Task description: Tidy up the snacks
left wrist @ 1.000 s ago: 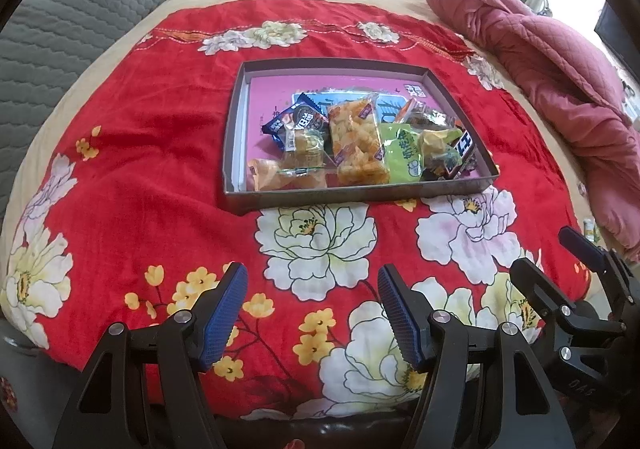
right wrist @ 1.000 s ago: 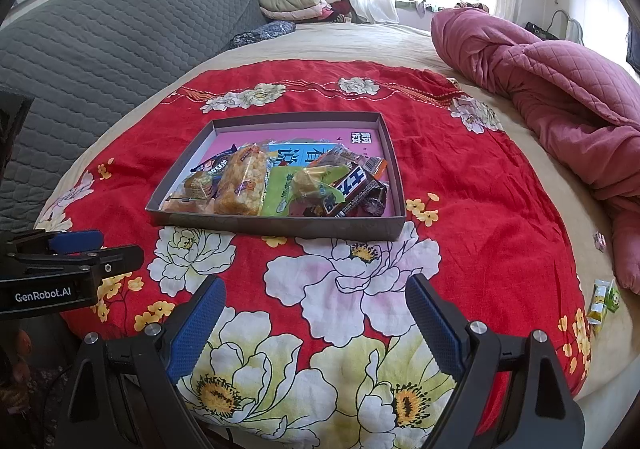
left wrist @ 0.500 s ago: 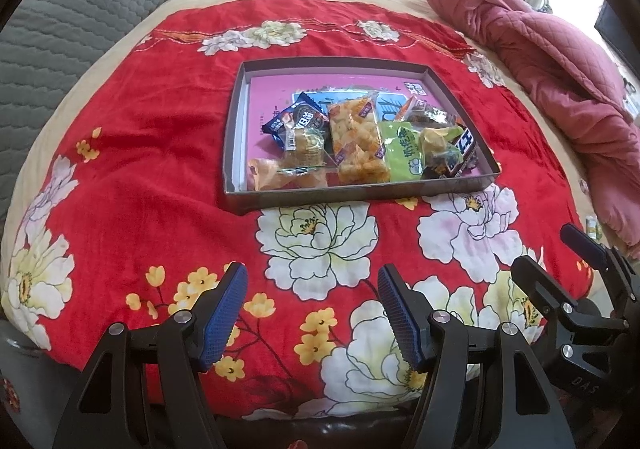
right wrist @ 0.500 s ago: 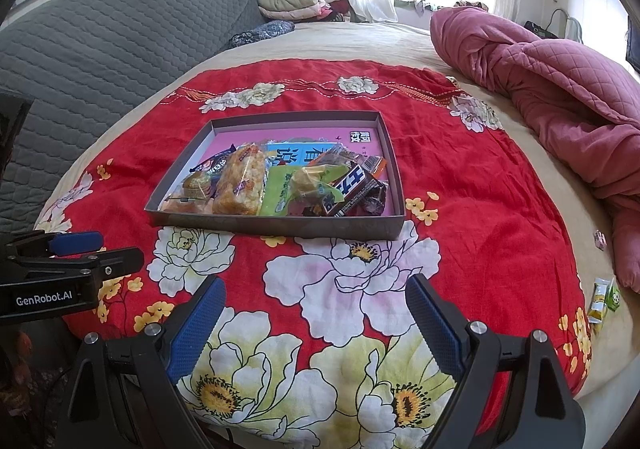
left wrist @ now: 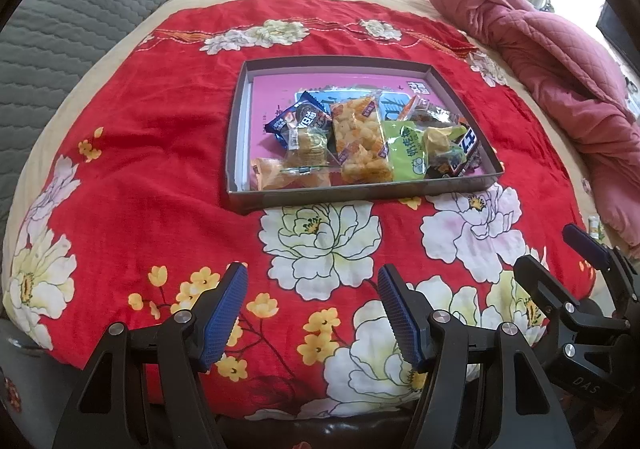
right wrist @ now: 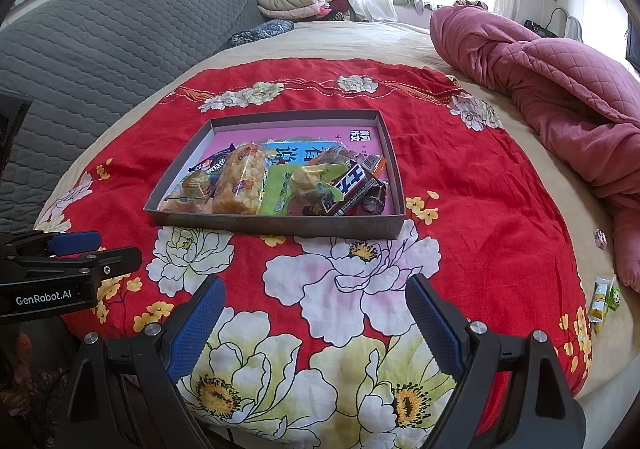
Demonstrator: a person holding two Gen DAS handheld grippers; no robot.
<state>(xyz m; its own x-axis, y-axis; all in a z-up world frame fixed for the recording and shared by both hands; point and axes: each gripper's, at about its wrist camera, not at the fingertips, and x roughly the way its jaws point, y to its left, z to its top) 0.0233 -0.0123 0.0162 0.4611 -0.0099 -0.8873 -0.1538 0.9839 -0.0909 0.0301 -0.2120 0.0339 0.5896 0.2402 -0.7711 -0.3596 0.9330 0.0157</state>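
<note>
While both tools hang over the near edge of the bed, neither one touches anything. The left gripper (left wrist: pixel 310 291) has its 2 blue-padded jaws parted to a moderate gap, with only the red floral cloth (left wrist: pixel 132 153) showing between them. The right gripper (right wrist: pixel 316 301) stands wider, its jaws spread well apart and likewise empty, above a large white flower printed on the cloth. In the left wrist view the right gripper appears at the lower right edge; in the right wrist view the left one sits at the left edge.

Well ahead of both grippers, a shallow grey box (left wrist: pixel 360 193) rests on the cloth with the snacks piled toward its near side: a puffed rice bar (left wrist: pixel 360 145) in clear wrap, a dark blue cookie packet (left wrist: pixel 300 119) to its left, a green packet (left wrist: pixel 408 153) to its right, and a black chocolate bar (right wrist: pixel 348 185) by the right wall. 2 small packets (right wrist: pixel 604 295) lie apart on the beige sheet, far right, near a pink quilt (right wrist: pixel 560 89).
</note>
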